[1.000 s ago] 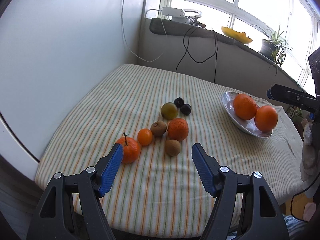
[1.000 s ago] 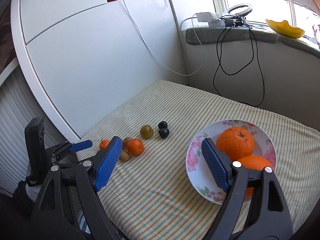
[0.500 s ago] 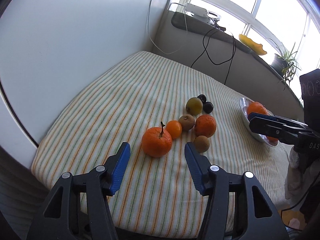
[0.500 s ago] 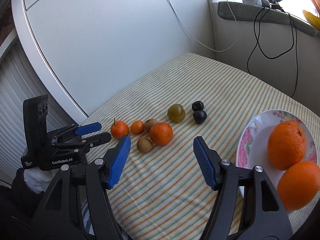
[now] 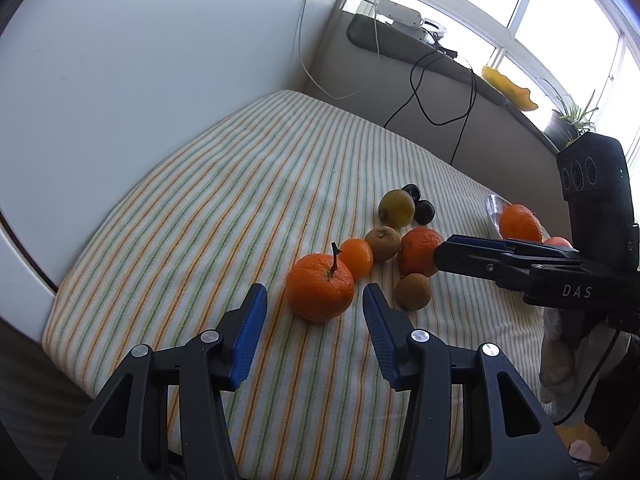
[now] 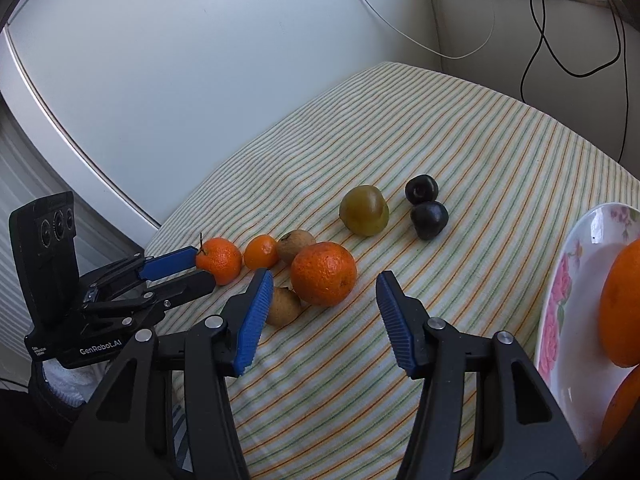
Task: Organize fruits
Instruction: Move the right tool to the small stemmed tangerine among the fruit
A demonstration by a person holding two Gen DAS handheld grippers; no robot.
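Approx. 2 oranges (image 6: 622, 304) are sitting in the floral plate (image 6: 576, 264) at the bench's right edge; the rest is waiting near the front-left edge. Left claw (image 5: 312, 300) is gaping wide, framing the stemmed tangerine (image 5: 320, 292) w/o touching it. Right claw (image 6: 322, 282) is spread too, lining up on the mid-cluster orange (image 6: 323, 273). Small tangerine (image 6: 261, 252), 2 kiwis (image 6: 295, 245), green plum (image 6: 364, 210), 2 dark plums (image 6: 429, 220) are lying loose.

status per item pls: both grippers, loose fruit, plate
left gripper: open, lined up on the stemmed tangerine, not closed on it
right gripper: open, facing the big orange
small tangerine, kiwis, green plum, dark plums: loose on the cloth
plate: holds two oranges
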